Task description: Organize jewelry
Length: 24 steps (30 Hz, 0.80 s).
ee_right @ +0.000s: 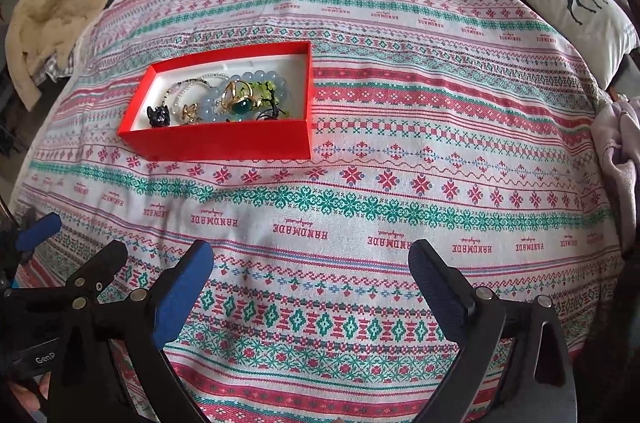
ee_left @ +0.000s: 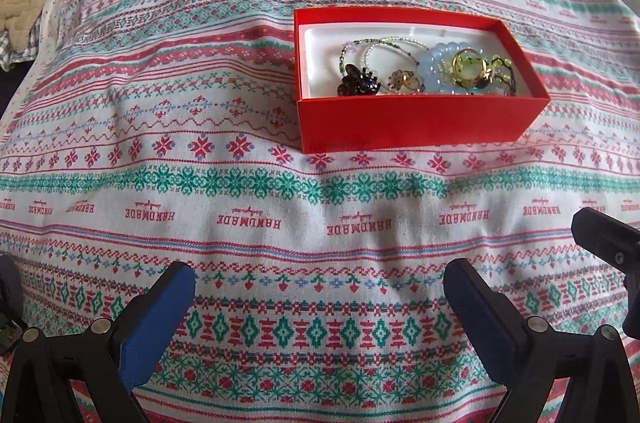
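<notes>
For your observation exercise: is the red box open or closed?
Open. The red box has no lid on, and the jewelry inside shows.

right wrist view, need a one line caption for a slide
Open right gripper hovers over a patterned cloth, nothing between its fingers, short of a red box holding mixed jewelry.

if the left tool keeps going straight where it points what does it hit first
Most likely the patterned cloth. The left tool stands open with nothing between its fingers, angled down at bare fabric. The red box lies farther off and to the right, though depth is hard to judge.
</notes>
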Each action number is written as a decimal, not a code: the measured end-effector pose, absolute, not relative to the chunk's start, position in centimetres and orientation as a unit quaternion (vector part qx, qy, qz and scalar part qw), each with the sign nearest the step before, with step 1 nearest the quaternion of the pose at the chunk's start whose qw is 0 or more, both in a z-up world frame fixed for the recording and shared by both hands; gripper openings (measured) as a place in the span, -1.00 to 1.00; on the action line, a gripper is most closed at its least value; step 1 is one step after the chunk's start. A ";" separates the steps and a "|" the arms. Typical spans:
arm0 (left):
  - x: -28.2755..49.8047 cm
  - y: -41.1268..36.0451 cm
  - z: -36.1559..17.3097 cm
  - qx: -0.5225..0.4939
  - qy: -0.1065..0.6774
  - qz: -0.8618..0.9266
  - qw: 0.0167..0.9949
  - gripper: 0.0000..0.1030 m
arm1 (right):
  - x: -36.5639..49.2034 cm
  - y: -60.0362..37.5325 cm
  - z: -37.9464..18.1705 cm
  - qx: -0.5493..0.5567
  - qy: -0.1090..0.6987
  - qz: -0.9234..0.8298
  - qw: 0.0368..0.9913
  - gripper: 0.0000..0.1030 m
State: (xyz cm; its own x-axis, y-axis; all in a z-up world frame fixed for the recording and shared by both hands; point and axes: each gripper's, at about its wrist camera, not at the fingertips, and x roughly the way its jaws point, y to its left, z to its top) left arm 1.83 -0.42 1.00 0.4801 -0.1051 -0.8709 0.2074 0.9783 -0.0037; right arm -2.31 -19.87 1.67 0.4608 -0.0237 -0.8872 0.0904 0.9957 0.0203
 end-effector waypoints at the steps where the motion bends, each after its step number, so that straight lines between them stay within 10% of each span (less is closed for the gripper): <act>1: 1.9 -0.4 1.0 0.051 0.502 -0.091 0.858 0.99 | -2.3 -19.9 1.6 0.033 0.519 -0.035 0.854 0.93; 24: 1.7 -0.5 1.1 0.057 0.497 -0.093 0.861 0.99 | -1.8 -19.8 0.7 0.036 0.534 -0.034 0.844 0.93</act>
State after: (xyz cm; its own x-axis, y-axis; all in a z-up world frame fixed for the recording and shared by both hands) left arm 1.72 -0.49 1.08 0.4876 -0.1038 -0.8669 0.2173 0.9761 0.0054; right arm -1.81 -19.76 0.66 0.4280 -0.0186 -0.9036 0.0962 0.9951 0.0250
